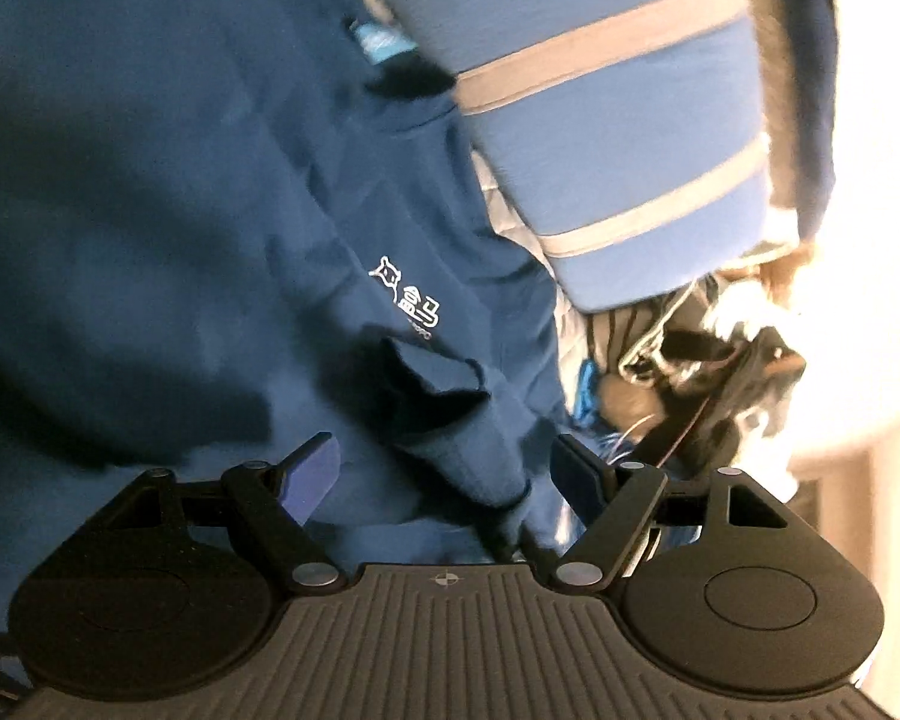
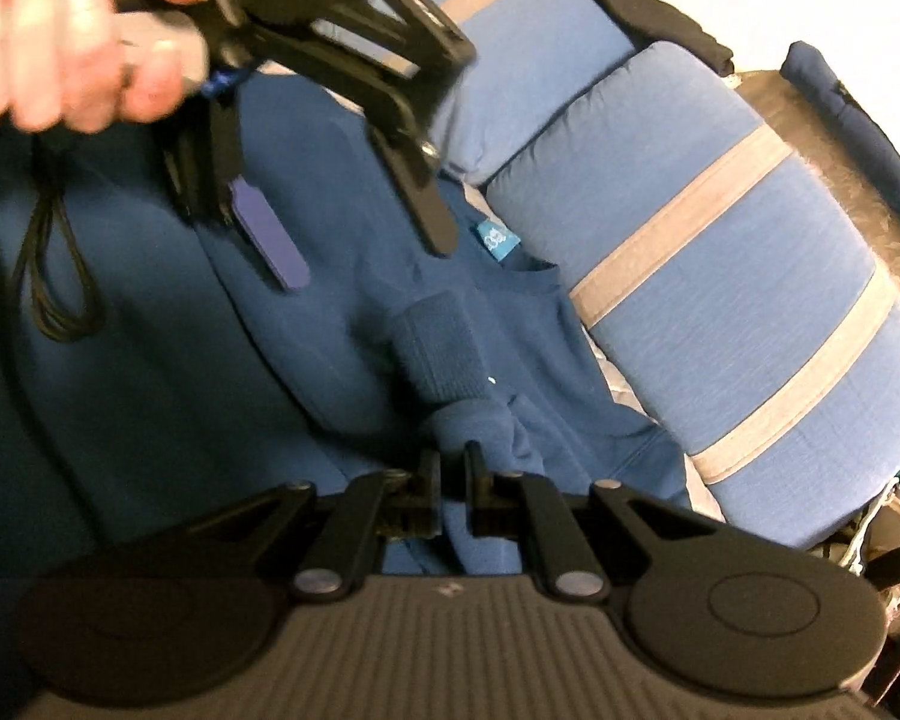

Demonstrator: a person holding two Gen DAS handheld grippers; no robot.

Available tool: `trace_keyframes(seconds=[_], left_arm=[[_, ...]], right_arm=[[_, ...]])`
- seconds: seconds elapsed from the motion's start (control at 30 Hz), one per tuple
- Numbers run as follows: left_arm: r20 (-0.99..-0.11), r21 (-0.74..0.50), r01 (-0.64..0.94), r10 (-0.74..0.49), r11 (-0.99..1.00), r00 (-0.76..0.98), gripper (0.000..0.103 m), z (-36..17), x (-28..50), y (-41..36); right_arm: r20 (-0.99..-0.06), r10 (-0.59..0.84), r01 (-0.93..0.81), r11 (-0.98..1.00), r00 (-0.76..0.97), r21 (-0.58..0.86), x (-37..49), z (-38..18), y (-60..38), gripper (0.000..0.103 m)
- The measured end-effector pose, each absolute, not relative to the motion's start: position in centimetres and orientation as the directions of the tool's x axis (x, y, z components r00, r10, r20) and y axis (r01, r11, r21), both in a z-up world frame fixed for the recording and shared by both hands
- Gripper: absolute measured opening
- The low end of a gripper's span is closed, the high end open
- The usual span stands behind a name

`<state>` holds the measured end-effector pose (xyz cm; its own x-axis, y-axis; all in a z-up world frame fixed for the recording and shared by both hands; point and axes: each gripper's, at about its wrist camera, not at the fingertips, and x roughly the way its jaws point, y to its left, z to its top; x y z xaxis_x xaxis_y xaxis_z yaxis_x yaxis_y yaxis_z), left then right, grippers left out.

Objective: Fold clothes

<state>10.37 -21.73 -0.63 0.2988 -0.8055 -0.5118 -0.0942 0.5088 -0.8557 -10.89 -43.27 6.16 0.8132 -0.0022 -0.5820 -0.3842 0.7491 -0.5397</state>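
Note:
A dark blue sweatshirt (image 1: 180, 192) with a small white chest logo (image 1: 405, 300) and a light blue neck label (image 1: 381, 42) lies spread on a bed. My left gripper (image 1: 447, 474) is open, its jaws wide apart over a folded sleeve (image 1: 450, 408), gripping nothing. In the right wrist view the sweatshirt (image 2: 306, 330) fills the middle, with its ribbed cuff (image 2: 435, 348) lying on the chest. My right gripper (image 2: 450, 474) is shut on a fold of the sleeve fabric (image 2: 480, 426). The left gripper (image 2: 354, 240) hangs open above the shirt, held by a hand (image 2: 72, 30).
Blue pillows with grey stripes (image 1: 618, 114) lie just beyond the collar, and show in the right wrist view (image 2: 720, 276) too. Dark clutter and cables (image 1: 702, 372) sit at the right beside the pillows. A dark garment (image 2: 852, 126) lies behind the pillows.

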Motion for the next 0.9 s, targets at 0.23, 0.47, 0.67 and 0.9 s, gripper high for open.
trace_keyframes(seconds=[0.23, 0.47, 0.67, 0.9], left_arm=[[-0.485, -0.868, -0.225, -0.854, 0.443, 0.188, 0.060, -2.6, 12.3, -24.2], [-0.522, -0.852, -0.165, -0.828, 0.497, 0.204, 0.015, -1.3, 12.0, -24.6], [-0.570, -0.796, 0.034, -0.768, 0.604, 0.292, 0.012, 3.3, 11.3, -24.8], [-0.555, -0.705, 0.231, -0.724, 0.671, 0.409, 0.011, 9.0, 10.8, -24.1]], right_arm=[[-0.552, 0.020, -0.385, 0.738, 0.833, -0.554, -11.8, 6.0, -43.6, 0.007], [-0.540, 0.032, -0.381, 0.743, 0.841, -0.550, -12.2, 6.0, -44.0, 0.007], [-0.506, 0.005, -0.341, 0.744, 0.862, -0.574, -12.3, 6.2, -44.3, 0.042], [-0.465, -0.104, -0.231, 0.761, 0.879, -0.606, -11.8, 5.8, -46.6, 0.081]])
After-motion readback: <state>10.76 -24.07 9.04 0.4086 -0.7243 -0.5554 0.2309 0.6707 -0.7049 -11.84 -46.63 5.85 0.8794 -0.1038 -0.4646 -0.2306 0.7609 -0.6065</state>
